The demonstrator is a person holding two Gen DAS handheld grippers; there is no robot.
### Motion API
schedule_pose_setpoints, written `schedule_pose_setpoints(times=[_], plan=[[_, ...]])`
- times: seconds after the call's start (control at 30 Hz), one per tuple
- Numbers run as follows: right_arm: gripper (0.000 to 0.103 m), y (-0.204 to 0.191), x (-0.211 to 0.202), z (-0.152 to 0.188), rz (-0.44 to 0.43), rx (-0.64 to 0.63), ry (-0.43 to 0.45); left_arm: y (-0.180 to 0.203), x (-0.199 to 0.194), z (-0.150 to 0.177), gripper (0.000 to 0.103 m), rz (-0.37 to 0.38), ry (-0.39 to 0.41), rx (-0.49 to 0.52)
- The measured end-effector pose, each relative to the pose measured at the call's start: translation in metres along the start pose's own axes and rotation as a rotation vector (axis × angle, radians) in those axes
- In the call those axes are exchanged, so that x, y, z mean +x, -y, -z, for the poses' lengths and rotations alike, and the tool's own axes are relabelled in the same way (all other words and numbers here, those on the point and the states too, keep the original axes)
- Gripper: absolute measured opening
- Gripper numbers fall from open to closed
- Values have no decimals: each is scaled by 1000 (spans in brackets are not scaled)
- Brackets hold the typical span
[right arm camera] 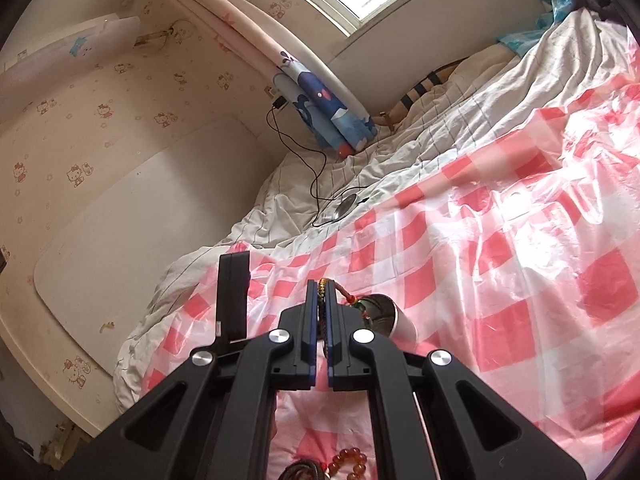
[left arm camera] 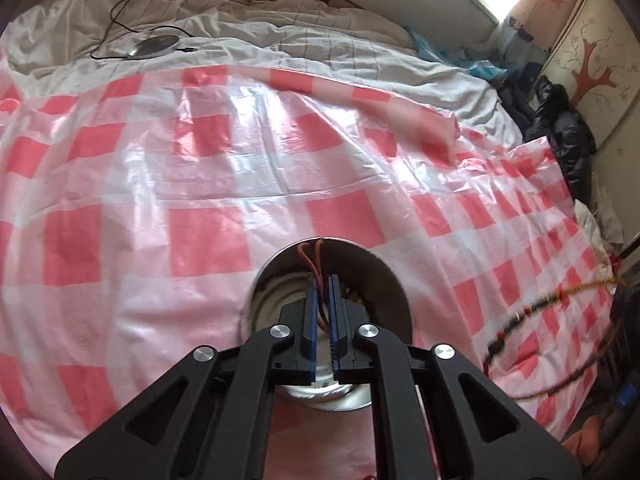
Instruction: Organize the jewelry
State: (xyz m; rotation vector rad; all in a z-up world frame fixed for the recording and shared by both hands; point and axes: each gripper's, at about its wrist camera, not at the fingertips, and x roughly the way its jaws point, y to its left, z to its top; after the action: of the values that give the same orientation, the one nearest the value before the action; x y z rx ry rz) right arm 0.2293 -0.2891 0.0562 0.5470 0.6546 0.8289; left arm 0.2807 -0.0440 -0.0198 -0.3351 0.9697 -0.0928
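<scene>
In the left wrist view my left gripper hangs over a round metal bowl on the pink checked plastic sheet. A thin red cord runs between its blue pads and loops up past the tips; the jaws stand almost together on it. In the right wrist view my right gripper is shut on a braided beaded string, whose red and green beads trail off to the right. The same bowl lies just right of it. A blurred beaded strand hangs at the right of the left view.
Amber beads and a dark strand lie on the sheet below the right gripper. The sheet covers a bed with a white quilt. A round grey device with a black cable rests on the quilt. Dark clothes pile at the bed's right edge.
</scene>
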Motion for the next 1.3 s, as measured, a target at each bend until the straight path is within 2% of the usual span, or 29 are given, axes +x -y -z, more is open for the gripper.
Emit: schedule_pose_setpoints(times=[0.03,0.07,0.1,0.17,0.2,0.27,0.4,0.47,0.5,0.53,0.7,0.83,0.93,1.07,1.13,1.2,1.23,1.3], plan=[[4,0,6,-1,-9,6,-5,-2,-10,-1,13,-7,20,-1],[4,0,15,-3,-25,17,-15,-6,-22,-2,29,-10,45,-10],[4,-1,24,-4,-36,24,-23,-11,-35,-1,51,-18,77,-25],[4,-2,42,-4,-56,32,-45,-24,-58,3,66,-45,138,-64],[4,-3,52,-2,-64,35,-56,-30,-66,5,68,-61,143,-77],[4,-4,72,2,-15,25,-93,-45,-75,12,68,-62,138,-106],[6,6,109,19,238,-49,-211,-72,-83,28,69,-11,114,-205],[28,13,109,23,300,-48,-214,-76,-86,34,70,-2,113,-233],[48,14,104,21,311,-44,-191,-77,-86,35,71,-4,114,-236],[54,15,99,20,324,-47,-168,-77,-87,36,72,-6,116,-233],[54,14,72,16,320,-42,-118,-67,-88,50,74,-44,103,-179],[57,1,43,18,320,-65,-111,-58,-93,82,74,-74,60,-117],[70,-14,13,25,327,-99,-83,-52,-94,107,74,-27,2,-85],[73,-24,-25,45,337,-107,-64,-39,-95,135,74,35,-59,-48],[73,-22,-36,60,324,-93,-98,-38,-96,145,74,49,-77,-52],[73,-22,-37,79,334,-103,-173,-42,-97,150,74,61,-84,-77],[73,-26,-36,90,332,-123,-214,-47,-98,150,74,73,-84,-97],[73,-35,-34,101,327,-165,-243,-51,-98,150,74,106,-86,-132]])
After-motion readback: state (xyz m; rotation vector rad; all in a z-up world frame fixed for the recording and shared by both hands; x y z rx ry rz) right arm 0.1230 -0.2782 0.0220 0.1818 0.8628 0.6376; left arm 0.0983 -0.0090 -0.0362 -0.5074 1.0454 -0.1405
